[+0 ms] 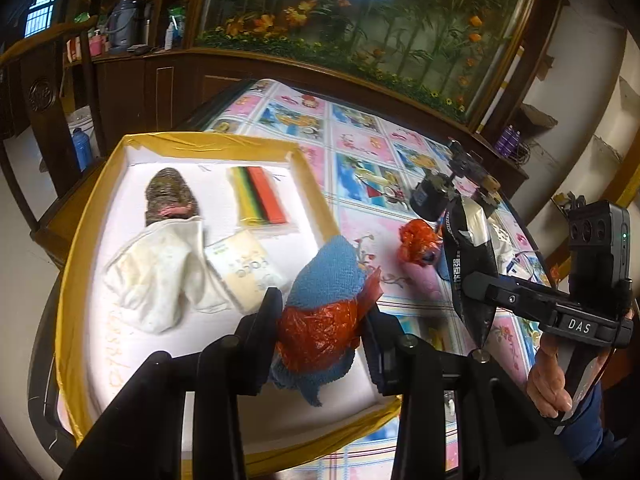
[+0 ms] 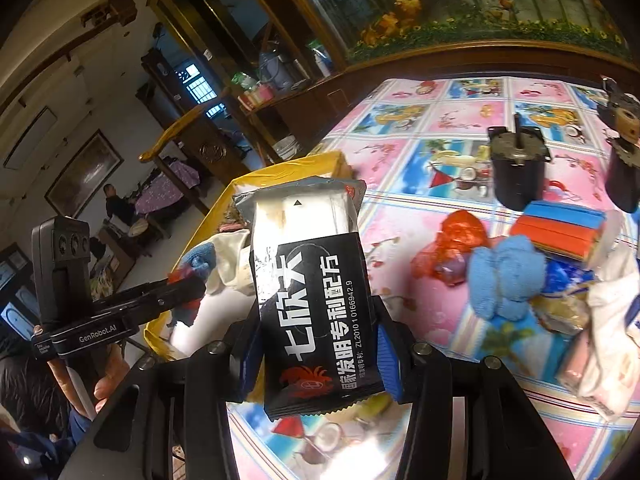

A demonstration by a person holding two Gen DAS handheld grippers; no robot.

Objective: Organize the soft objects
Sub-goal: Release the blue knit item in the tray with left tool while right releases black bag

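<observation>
With the left gripper [image 1: 320,320] clamping the blue cloth bundle [image 1: 324,300] over the tray [image 1: 96,184], and the right gripper [image 2: 316,344] gripping the black packet [image 2: 316,300], set each flat inside the near edge

A big glass fish tank [image 1: 360,28] with orange flowers sat on a dark wooden cabinet [image 1: 168,80] — a small bright window [image 1: 40,12] glowed far behind.
</observation>
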